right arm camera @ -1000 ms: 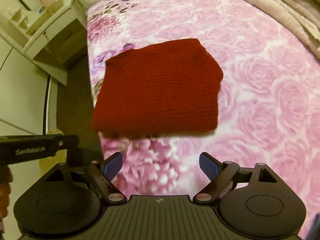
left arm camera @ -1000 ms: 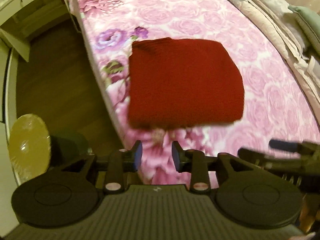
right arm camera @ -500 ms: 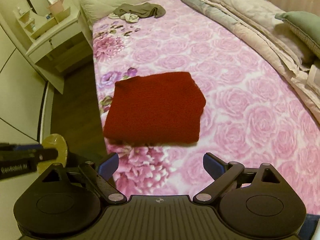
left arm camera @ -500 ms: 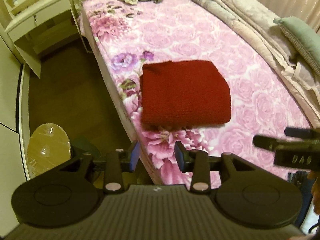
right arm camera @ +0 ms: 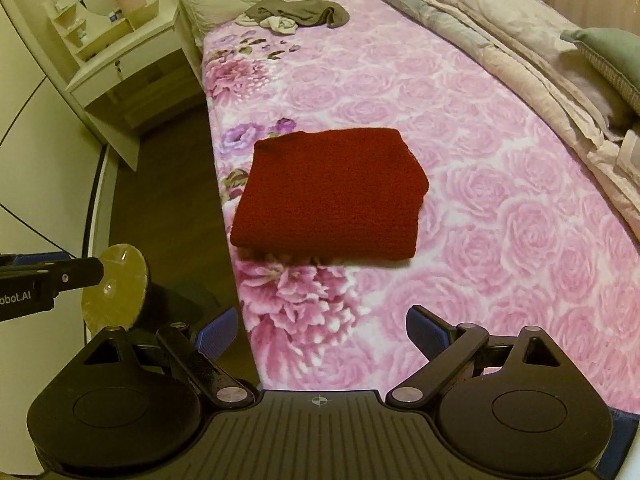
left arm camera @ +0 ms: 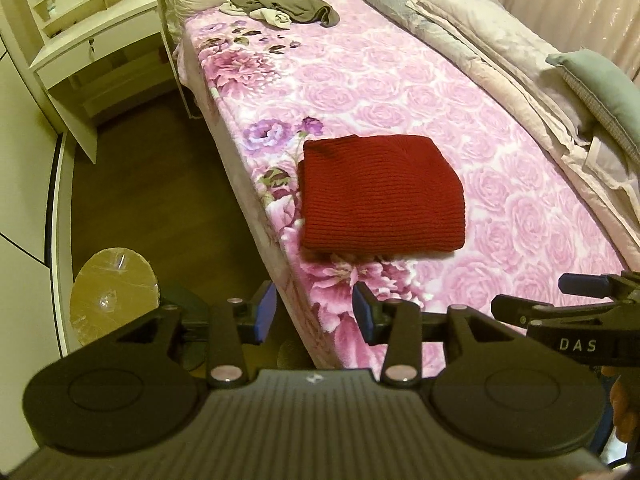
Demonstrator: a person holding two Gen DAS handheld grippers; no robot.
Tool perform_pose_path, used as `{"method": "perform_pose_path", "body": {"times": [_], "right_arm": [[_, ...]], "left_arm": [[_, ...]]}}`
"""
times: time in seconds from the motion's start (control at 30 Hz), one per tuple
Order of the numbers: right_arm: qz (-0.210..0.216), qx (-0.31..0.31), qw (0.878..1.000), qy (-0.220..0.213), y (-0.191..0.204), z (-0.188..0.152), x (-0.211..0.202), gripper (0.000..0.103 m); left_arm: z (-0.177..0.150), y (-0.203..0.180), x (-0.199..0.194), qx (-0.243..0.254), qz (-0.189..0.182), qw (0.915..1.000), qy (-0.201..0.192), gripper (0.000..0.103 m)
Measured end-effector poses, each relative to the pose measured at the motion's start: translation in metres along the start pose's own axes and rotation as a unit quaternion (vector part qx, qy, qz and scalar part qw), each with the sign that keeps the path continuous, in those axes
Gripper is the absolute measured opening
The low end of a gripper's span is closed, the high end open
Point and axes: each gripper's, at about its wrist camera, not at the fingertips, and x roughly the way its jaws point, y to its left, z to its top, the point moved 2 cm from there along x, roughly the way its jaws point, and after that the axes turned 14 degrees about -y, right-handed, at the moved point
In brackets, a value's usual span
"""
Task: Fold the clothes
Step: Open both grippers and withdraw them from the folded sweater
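A dark red knit sweater (left arm camera: 380, 194) lies folded into a neat rectangle near the left edge of the pink rose-print bed (left arm camera: 400, 80); it also shows in the right wrist view (right arm camera: 332, 196). My left gripper (left arm camera: 314, 314) is open and empty, held back from the bed's near corner, well short of the sweater. My right gripper (right arm camera: 322, 332) is wide open and empty, above the bed's near edge. The right gripper shows at the right of the left wrist view (left arm camera: 580, 312), and the left gripper at the left of the right wrist view (right arm camera: 48, 276).
A pile of grey and white clothes (left arm camera: 284, 10) lies at the bed's far end. Folded quilts (left arm camera: 500, 52) and a green pillow (left arm camera: 600, 80) line the right side. A white dresser (left arm camera: 92, 40) and a round yellow-topped stool (left arm camera: 114, 288) stand on the dark floor at left.
Both grippers have pulled back and up from the folded sweater, so it looks smaller and more of the bed shows. The left jaws have opened a little wider.
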Motion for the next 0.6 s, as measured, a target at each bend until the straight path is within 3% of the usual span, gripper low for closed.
{"method": "perform_pose_path", "body": {"times": [0.6], "right_arm": [[-0.002,-0.012,0.999,0.031,-0.003,0.009,0.032,0.094]], "left_arm": [[-0.002,0.008,0.039,-0.032,-0.017,0.9986,0.039,0.04]]}}
